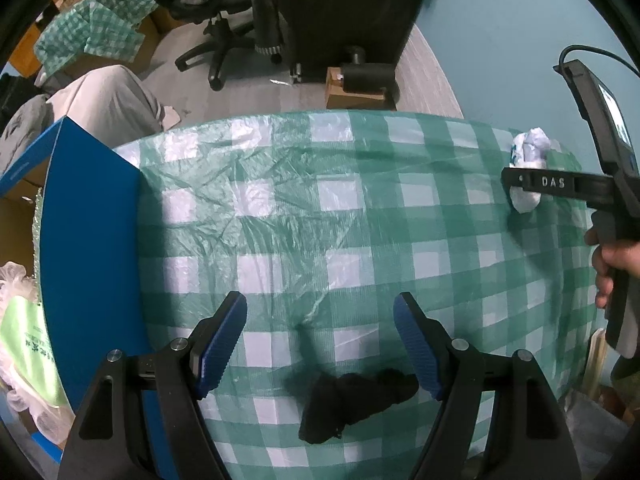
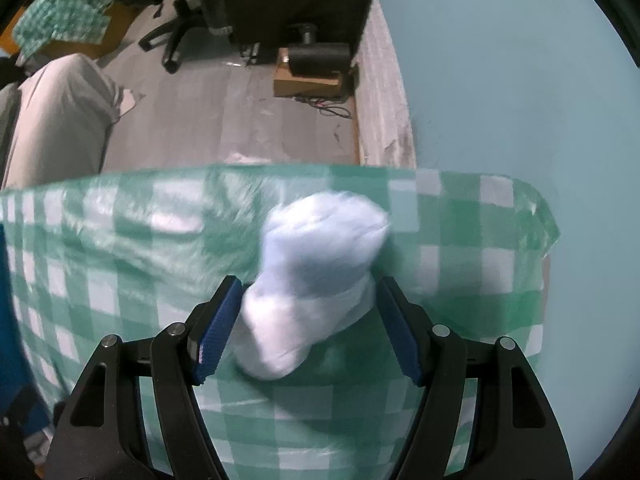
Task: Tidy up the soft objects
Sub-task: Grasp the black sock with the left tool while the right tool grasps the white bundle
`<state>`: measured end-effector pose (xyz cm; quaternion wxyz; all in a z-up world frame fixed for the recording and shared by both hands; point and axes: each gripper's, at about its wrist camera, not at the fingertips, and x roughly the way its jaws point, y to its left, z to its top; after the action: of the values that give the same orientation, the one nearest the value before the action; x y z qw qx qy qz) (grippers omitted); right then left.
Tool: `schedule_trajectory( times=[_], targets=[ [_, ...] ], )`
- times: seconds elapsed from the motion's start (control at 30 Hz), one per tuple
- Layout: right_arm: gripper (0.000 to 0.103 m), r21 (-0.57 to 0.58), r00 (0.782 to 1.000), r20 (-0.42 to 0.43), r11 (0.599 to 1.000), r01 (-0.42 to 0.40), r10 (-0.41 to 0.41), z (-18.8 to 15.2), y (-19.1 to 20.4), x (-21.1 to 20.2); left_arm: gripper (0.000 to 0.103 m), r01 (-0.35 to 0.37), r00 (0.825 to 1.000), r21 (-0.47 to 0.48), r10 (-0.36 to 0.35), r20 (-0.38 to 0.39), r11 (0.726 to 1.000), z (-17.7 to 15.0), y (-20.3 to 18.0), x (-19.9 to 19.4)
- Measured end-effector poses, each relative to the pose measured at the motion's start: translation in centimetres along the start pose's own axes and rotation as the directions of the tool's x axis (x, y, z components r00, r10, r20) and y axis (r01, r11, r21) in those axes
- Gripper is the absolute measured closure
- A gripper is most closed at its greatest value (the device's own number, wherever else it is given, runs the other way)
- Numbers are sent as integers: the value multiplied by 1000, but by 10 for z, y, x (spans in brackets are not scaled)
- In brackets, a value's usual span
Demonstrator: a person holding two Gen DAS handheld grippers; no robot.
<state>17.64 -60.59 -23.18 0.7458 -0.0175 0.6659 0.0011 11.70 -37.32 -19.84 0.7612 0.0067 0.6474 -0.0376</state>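
A black crumpled sock (image 1: 352, 404) lies on the green checked tablecloth (image 1: 320, 216) between the fingers of my left gripper (image 1: 320, 340), which is open and just above it. A white rolled sock (image 2: 316, 280) sits between the fingers of my right gripper (image 2: 308, 320), which is open around it; the left pad (image 2: 220, 332) is close to the sock, and whether it touches I cannot tell. In the left wrist view the white sock (image 1: 528, 168) and the right gripper (image 1: 560, 182) are at the table's far right.
A blue box (image 1: 92, 240) stands along the table's left edge, with plastic bags (image 1: 24, 340) beyond it. An office chair (image 1: 228, 12), a black cabinet (image 1: 344, 20) and a cardboard box (image 1: 356, 92) stand on the floor behind. A teal wall (image 2: 520, 80) is on the right.
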Motion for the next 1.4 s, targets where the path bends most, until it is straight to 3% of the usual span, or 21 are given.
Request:
schedule_trajectory(
  times=[0.07,0.17,0.5,0.8,1.13,1.4],
  targets=[
    [37,-28,1000,9,1000,1,-1,-9,5,-2,26,7,1000,5,-7,-7,1000,-3,1,0],
    [58,-68,1000,14,997,-19,20,-23,14,-4,26,19,1000,11,-19,-8,1000,-9,3,-3],
    [78,-116,998,56,993,-35,41,-51,22,-13,25,45,999,59,-44,-15,997,-35,14,-11],
    [83,-114,993,82,991,-71,80,-72,24,-29,22,69,998,144,-69,-7,987,-58,6,-14],
    [83,-104,985,90,985,-136,145,-103,31,-52,22,45,999,279,-38,-28,959,-71,-21,4],
    [83,-105,984,85,984,-147,156,-127,37,-63,23,29,999,318,-16,-43,948,-75,-35,21]
  ],
)
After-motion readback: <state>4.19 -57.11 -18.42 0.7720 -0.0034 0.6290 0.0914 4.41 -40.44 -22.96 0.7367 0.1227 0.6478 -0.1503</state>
